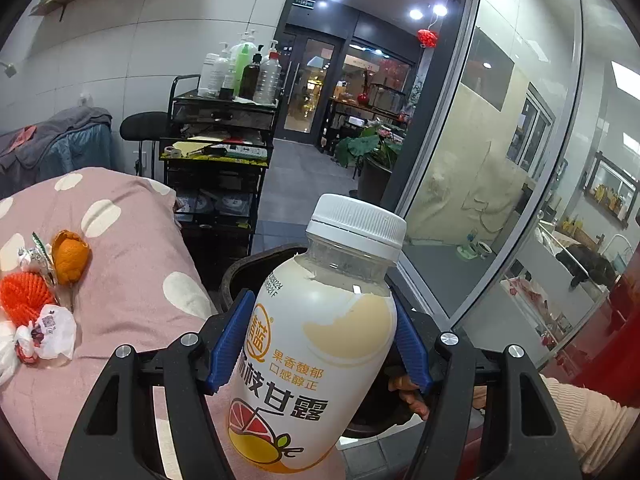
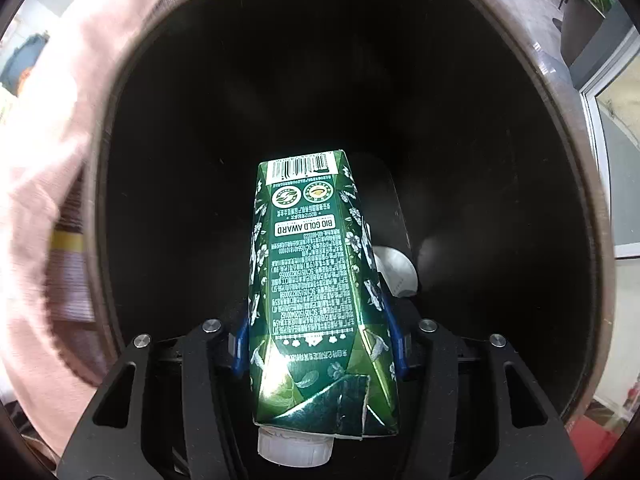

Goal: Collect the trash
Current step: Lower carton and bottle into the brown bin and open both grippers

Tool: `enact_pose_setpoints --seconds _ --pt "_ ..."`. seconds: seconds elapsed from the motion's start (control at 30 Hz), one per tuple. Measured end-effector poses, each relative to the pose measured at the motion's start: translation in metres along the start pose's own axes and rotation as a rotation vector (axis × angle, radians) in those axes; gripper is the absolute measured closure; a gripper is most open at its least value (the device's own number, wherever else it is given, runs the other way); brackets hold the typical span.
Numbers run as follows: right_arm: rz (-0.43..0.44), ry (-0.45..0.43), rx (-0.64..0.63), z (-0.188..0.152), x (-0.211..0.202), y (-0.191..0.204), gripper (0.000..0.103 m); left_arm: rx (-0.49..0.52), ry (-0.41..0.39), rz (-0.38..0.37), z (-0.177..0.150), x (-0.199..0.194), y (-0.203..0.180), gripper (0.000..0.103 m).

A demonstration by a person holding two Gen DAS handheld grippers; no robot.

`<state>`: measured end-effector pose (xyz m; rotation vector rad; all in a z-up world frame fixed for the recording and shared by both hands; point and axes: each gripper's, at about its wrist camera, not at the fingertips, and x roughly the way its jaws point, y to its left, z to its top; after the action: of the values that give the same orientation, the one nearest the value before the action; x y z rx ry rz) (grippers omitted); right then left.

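Note:
My left gripper point(image 1: 320, 344) is shut on a white drink bottle point(image 1: 316, 356) with a white cap and a grapefruit label, held upright in front of the dark trash bin point(image 1: 256, 264). My right gripper point(image 2: 320, 340) is shut on a green drink carton point(image 2: 316, 292), cap toward the camera, held inside the mouth of the bin point(image 2: 560, 128). A pale round object point(image 2: 396, 270) lies deep in the bin behind the carton. More trash lies on the pink spotted bedding point(image 1: 132, 280): an orange peel point(image 1: 70, 256), orange foam net point(image 1: 24, 296) and crumpled wrappers point(image 1: 50, 330).
A black cart point(image 1: 218, 152) with several bottles on top stands behind the bed. A glass partition point(image 1: 500, 160) runs along the right, a potted plant point(image 1: 372, 152) beyond. A person's sleeve point(image 1: 588, 420) is at lower right.

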<state>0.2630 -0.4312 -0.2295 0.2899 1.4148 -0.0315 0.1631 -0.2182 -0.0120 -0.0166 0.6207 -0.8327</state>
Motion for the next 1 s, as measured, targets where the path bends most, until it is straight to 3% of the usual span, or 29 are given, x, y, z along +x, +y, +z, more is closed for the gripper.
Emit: enact_pose_setpoints --seconds 0.07,0.17,0.4,0.63,0.73,1.0 --pt "0.001 0.006 0.013 0.0 0.002 -0.003 0.047 -0.004 0.011 -0.002 -0.001 0.004 -0.002 0.037" --pt "0.012 -0.031 0.032 -0.002 -0.006 -0.008 0.028 -0.01 0.025 -0.006 -0.002 0.009 -0.003 0.037" --pt "0.026 -0.191 0.054 -0.031 -0.048 -0.016 0.026 -0.043 0.062 -0.033 -0.005 0.024 -0.009 0.037" --pt "-0.166 -0.491 0.128 -0.079 -0.12 -0.034 0.018 -0.055 0.101 -0.063 -0.004 0.05 -0.024 0.037" --pt "-0.198 -0.577 0.205 -0.096 -0.142 -0.055 0.014 -0.05 0.123 -0.064 -0.003 0.066 -0.033 0.037" --pt "-0.234 -0.698 0.294 -0.124 -0.168 -0.078 0.014 -0.056 0.232 -0.031 -0.012 0.111 -0.039 0.037"
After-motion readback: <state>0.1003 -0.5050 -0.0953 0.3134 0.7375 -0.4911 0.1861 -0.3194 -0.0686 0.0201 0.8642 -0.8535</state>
